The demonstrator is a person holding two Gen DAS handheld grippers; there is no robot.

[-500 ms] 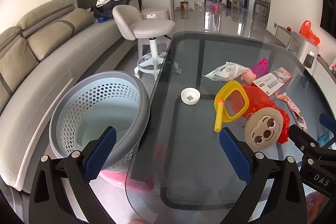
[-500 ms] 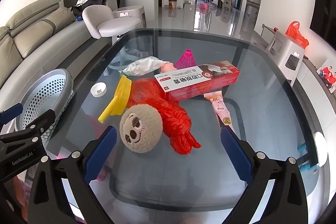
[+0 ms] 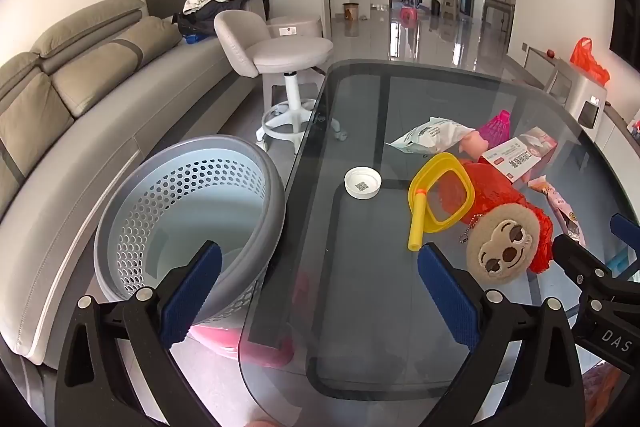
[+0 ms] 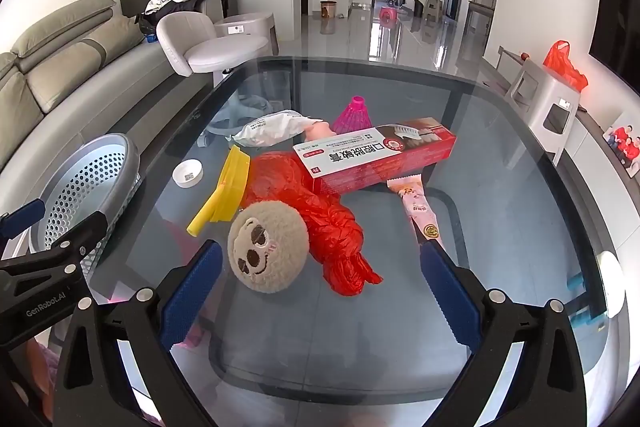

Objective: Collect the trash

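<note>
A grey perforated bin (image 3: 188, 223) stands on the floor at the glass table's left edge; it also shows in the right wrist view (image 4: 86, 187). On the table lie a white wrapper (image 4: 272, 127), a white cap (image 4: 188, 174), a red plastic bag (image 4: 320, 211), a red toothpaste box (image 4: 376, 155) and a pink sachet (image 4: 420, 211). My left gripper (image 3: 318, 297) is open and empty, over the table's near left edge beside the bin. My right gripper (image 4: 318, 297) is open and empty, just short of the red bag.
A round plush face (image 4: 266, 247), a yellow toy magnifier (image 4: 224, 191) and a pink shuttlecock (image 4: 354, 115) lie among the trash. A grey sofa (image 3: 80, 99) and a swivel stool (image 3: 288, 59) stand left of the table. A pink object (image 3: 240, 343) sits under the glass.
Both grippers have shifted only slightly; the left view sits a touch closer to the bin. Nothing on the table has moved.
</note>
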